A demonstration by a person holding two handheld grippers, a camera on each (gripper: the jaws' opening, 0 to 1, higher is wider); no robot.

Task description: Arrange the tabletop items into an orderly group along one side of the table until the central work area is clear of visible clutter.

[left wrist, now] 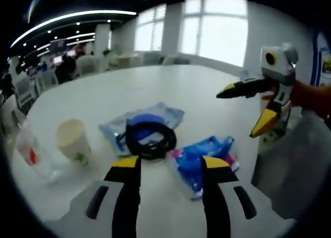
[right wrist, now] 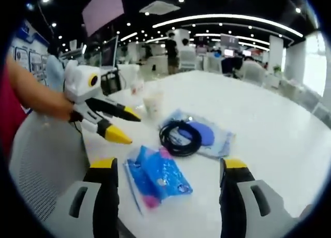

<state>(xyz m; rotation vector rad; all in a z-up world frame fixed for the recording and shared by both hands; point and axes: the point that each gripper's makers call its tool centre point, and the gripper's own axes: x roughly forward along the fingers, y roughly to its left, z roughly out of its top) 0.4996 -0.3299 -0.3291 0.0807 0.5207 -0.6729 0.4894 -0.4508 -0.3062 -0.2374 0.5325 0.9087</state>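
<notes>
On the white table lies a coiled black cable on a clear bag holding something blue. A blue packet lies beside it, just past my left gripper, whose jaws stand open and hold nothing. A pale paper cup stands to the left. My right gripper hovers open above the table's right edge. In the right gripper view, my right gripper is open over the blue packet. The cable and bag lie beyond it, and the left gripper is open at the left.
A clear plastic cup stands at the far left beside the paper cup. A grey mesh chair is at the table's near edge. Chairs, tables and people fill the room behind. The table's far half is bare.
</notes>
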